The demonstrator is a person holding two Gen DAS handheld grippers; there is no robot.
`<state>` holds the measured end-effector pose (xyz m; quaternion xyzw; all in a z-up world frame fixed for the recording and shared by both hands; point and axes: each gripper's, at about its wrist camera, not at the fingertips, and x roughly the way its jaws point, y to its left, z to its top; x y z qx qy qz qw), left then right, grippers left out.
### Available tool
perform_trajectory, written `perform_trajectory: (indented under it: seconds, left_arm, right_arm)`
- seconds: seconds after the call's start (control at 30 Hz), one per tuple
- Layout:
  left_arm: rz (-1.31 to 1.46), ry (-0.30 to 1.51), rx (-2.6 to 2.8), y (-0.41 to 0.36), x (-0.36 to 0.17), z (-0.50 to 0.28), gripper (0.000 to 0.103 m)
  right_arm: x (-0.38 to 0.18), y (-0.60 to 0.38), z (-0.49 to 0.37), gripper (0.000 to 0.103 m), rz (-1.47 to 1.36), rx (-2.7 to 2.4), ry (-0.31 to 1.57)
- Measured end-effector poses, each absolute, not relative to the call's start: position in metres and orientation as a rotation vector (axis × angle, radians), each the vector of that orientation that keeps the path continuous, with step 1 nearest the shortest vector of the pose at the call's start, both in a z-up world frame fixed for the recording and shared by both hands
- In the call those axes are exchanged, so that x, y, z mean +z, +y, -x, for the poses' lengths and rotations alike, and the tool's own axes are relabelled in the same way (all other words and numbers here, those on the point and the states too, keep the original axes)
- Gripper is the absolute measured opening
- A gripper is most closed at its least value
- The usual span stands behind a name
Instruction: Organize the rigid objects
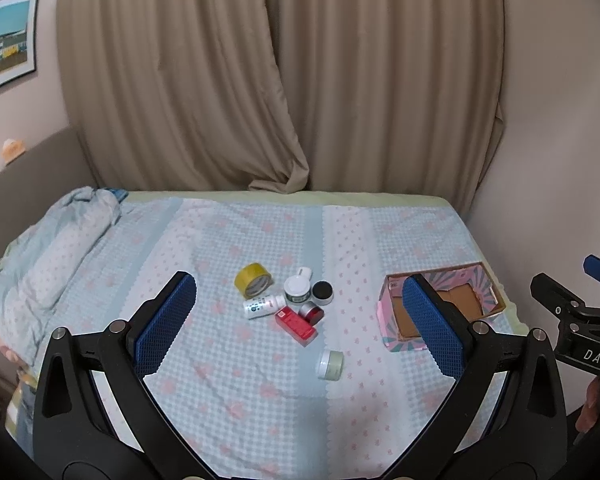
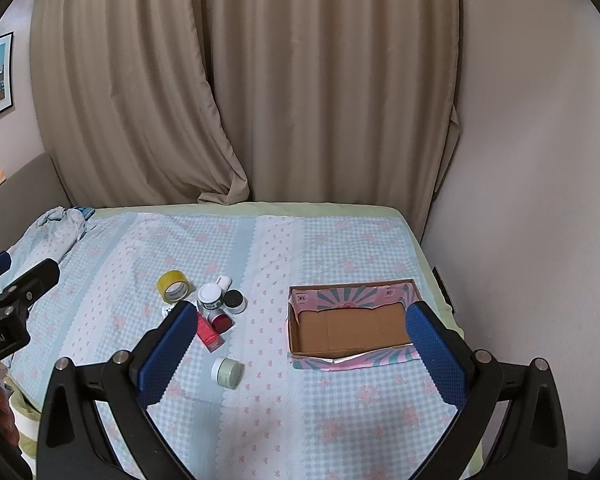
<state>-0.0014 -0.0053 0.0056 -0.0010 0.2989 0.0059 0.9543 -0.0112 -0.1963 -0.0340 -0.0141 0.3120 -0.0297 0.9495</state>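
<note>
On bed [image 1: 204, 360], four jars [image 1: 298, 289], one box [image 2: 348, 328]

Beige curtains [image 2: 260, 92], two panels, pleated, full height behind bed, inner hems bunched on far mattress edge. Framed picture [image 1: 8, 40] on left wall, blue sky and coloured buildings, dark frame. Headboard [image 1: 32, 168], grey-brown, curved, along left side; small orange item [image 1: 13, 148] resting on its top, too blurred to identify. Bedspread [image 2: 340, 248], pale blue check with pink floral and bow motifs, white scalloped stripes. Crumpled blanket [image 1: 48, 248], matching pattern, heaped at left. Pale green mattress edge [image 1: 380, 197] at far side. Plain wall [image 2: 540, 200] at right.
</note>
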Motion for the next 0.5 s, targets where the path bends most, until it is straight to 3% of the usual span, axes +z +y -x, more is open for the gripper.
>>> perform_trajectory:
  seconds: [0.5]
  left_arm:
    - [-0.004, 0.612, -0.007, -0.003, 0.0033, -0.0068, 0.102]
  right_arm:
    - [-0.0365, -0.1971, 0.0075, 0.103, 0.033, -0.061, 0.626]
